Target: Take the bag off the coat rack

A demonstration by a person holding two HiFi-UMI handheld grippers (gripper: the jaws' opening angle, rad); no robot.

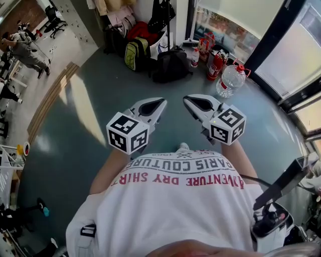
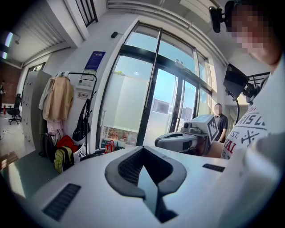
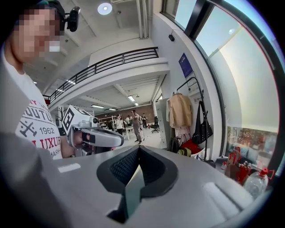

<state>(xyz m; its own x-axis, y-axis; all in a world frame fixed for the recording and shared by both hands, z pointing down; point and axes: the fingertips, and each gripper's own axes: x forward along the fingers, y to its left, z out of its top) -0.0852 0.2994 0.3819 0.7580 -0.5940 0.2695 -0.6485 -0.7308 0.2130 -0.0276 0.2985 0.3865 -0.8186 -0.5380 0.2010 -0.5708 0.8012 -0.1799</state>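
**Head view:** I hold two hand-held grippers low in front of my chest, the left hand-held gripper (image 1: 152, 106) and the right hand-held gripper (image 1: 199, 103), with their tips angled toward each other. The one coat rack (image 1: 168, 27) stands ahead across open floor, well apart from both and roughly on the line between them. I judge neither arm clearly nearer. The one black bag (image 1: 161, 15) hangs on it. At its foot lie at least three other bags: a green-yellow backpack (image 1: 133, 54), a red bag (image 1: 140, 30) and a black backpack (image 1: 170, 65). One large water bottle (image 1: 230, 79) stands to the right.

**Left gripper view:** This hand-held gripper is clenched with nothing between its jaws. The black bag lies far off and left of where it points. It hangs with its long axis vertical, straps up at the hook and body below, beside one beige coat (image 2: 58, 100).

**Right gripper view:** These jaws are also pressed together and empty. Here the black bag sits right of the pointing line, just right of the coat. The next move calls for walking in, then lifting the straps upward off the hook.
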